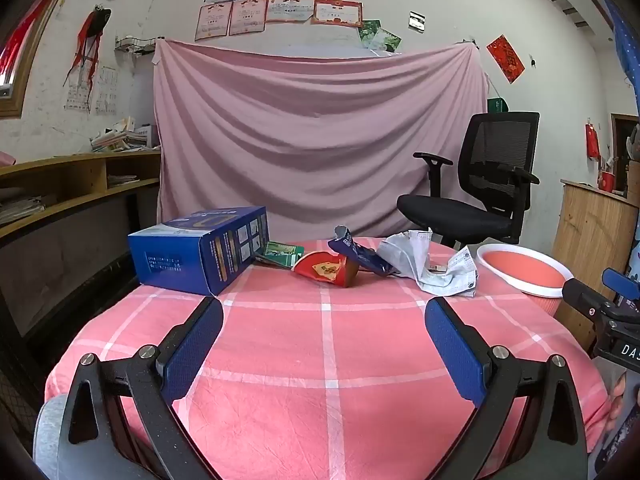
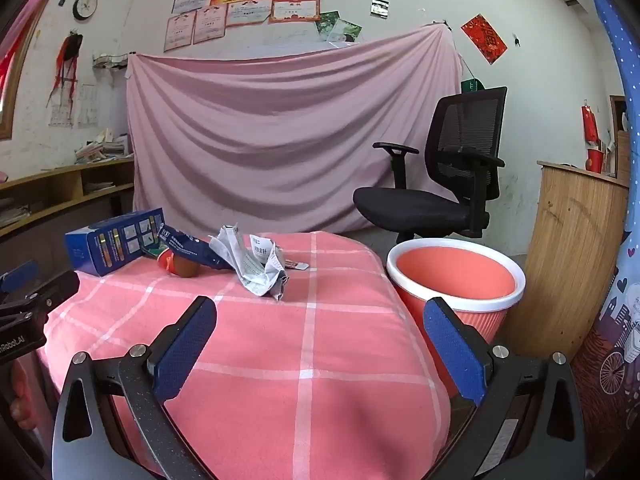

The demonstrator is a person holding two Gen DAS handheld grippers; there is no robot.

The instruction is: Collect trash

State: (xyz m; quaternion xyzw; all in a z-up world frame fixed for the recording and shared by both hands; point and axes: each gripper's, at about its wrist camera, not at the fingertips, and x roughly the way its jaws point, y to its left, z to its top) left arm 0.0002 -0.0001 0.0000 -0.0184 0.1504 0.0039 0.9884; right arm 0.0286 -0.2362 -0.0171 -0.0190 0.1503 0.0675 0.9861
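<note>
Blue textured pads line both fingers of the left hand-held gripper [image 1: 324,344], whose jaws stand spread wide with nothing between them, hanging over the near part of the surface [image 1: 280,360]. The right hand-held gripper [image 2: 320,340] is likewise fully spread and empty, its black linkage arms and round rivets showing at the bottom of its own view.

Outward, at 12 o'clock from the left hand-held gripper, the trash lies in a loose row across the far edge of the pink checked cloth. A crumpled printed paper [image 1: 430,266] sits at about 1 o'clock; it looks light, soft and springy, so a pinch across its bunched middle should hold. Touching it on the left is a torn dark blue wrapper [image 1: 356,252], thin and probably slippery; its raised, folded end is the likeliest place to take hold. A red and brown paper cup [image 1: 326,270] lies on its side beneath the wrapper, light and easily crushed, best gripped across its rim. A small green packet [image 1: 282,251] lies flat behind it, harder to lift. At 11 o'clock stands a blue cardboard box [image 1: 200,250], stiff, flat-sided and probably near the limit of the spread jaws.

A ribbed coral bin [image 2: 456,280] with a white rim waits just beside the surface at 2 o'clock.
</note>
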